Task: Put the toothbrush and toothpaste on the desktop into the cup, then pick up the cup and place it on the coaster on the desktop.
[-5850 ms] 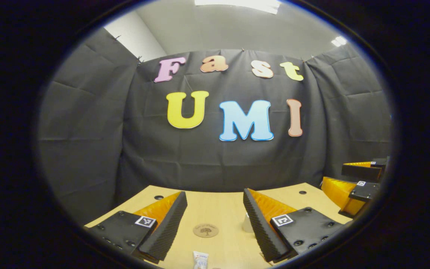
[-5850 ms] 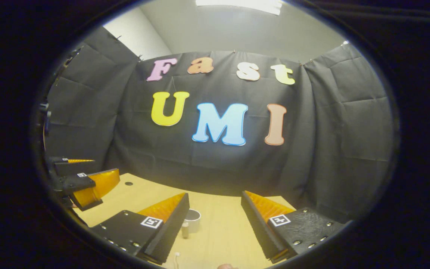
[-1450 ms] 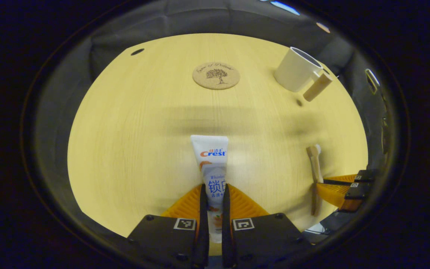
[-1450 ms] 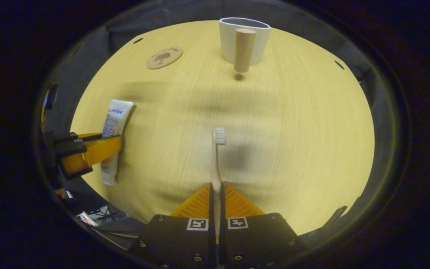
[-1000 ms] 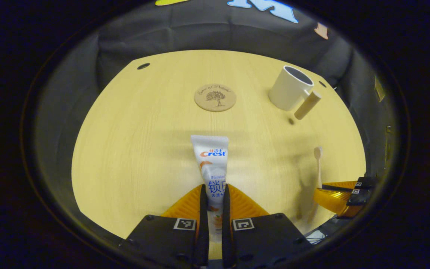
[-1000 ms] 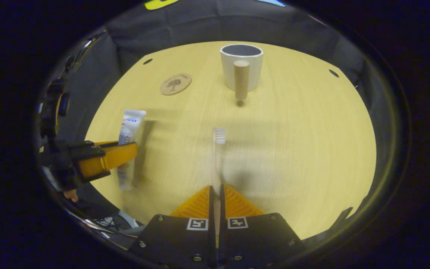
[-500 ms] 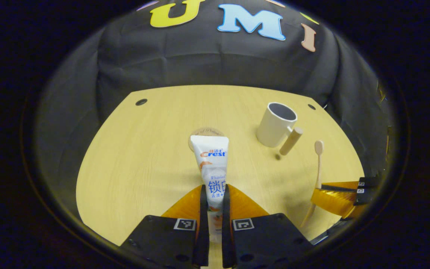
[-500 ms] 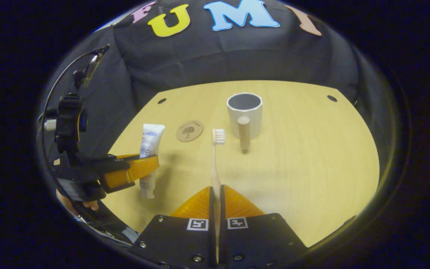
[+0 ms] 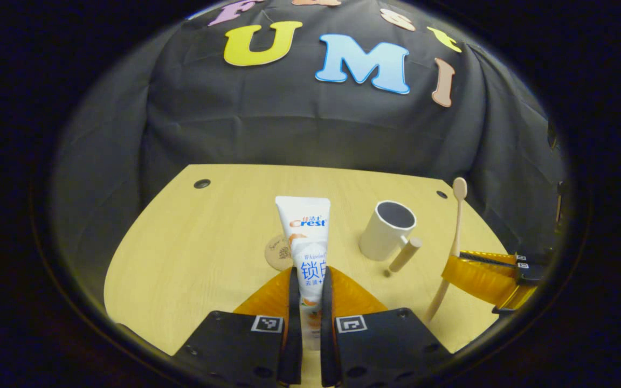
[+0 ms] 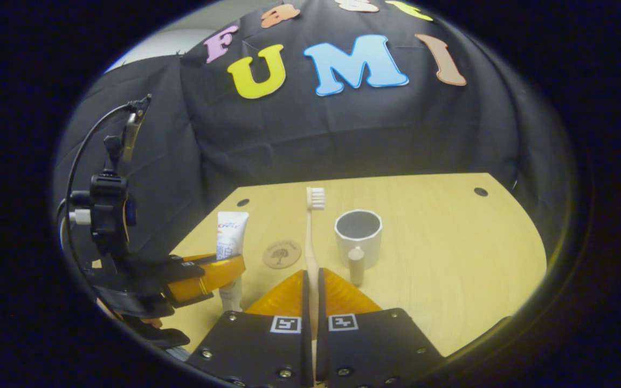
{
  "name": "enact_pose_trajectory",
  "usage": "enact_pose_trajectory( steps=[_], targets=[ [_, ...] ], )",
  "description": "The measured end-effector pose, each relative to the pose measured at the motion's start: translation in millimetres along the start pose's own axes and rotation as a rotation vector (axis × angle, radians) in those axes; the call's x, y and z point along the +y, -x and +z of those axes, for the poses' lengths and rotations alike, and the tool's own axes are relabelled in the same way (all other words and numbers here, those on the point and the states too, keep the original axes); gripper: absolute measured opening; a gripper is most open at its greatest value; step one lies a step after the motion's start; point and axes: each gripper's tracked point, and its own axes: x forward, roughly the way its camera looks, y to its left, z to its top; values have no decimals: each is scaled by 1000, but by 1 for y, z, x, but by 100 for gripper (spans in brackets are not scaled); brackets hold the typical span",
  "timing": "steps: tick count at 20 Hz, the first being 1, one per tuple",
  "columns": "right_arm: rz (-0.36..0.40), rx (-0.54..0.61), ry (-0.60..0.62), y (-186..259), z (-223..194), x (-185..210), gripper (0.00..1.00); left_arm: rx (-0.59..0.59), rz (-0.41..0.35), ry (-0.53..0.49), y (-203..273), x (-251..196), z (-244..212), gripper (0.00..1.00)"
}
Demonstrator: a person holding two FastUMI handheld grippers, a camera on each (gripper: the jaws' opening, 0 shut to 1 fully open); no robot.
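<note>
Both grippers clamped: left gripper (image 9: 306, 280) on toothpaste (image 9: 305, 237), right gripper (image 10: 311, 283) on toothbrush (image 10: 311, 237), above desk (image 10: 450, 242)

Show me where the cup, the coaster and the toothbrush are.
cup (image 10: 358, 240), right gripper view, front wall.
coaster (image 10: 281, 254), right gripper view, middle of its top face.
toothbrush (image 10: 316, 198), right gripper view, bristle head.

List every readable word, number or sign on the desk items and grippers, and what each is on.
Toothpaste: printed label, not transcribed here.
Coaster: script around a tree, too small to read.
Left gripper, right gripper: square coded markers, no words.
Cup, toothbrush: no text.
</note>
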Motion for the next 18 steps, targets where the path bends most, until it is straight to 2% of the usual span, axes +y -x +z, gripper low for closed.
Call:
enact_pose_trajectory(
  steps=[5,11,16,18],
  targets=[
    [-17,-157,43,-16,52,0,4,-114,-25,25,-8,-6,41,21],
    [-57,-292,82,-38,102,-16,4,-215,-40,15,-18,-13,83,21],
    [-103,-373,133,-65,130,-37,4,-250,-43,15,-27,-17,106,21],
    [-116,-371,138,-82,131,-45,4,-253,-47,19,-31,-20,111,21]
  ],
)
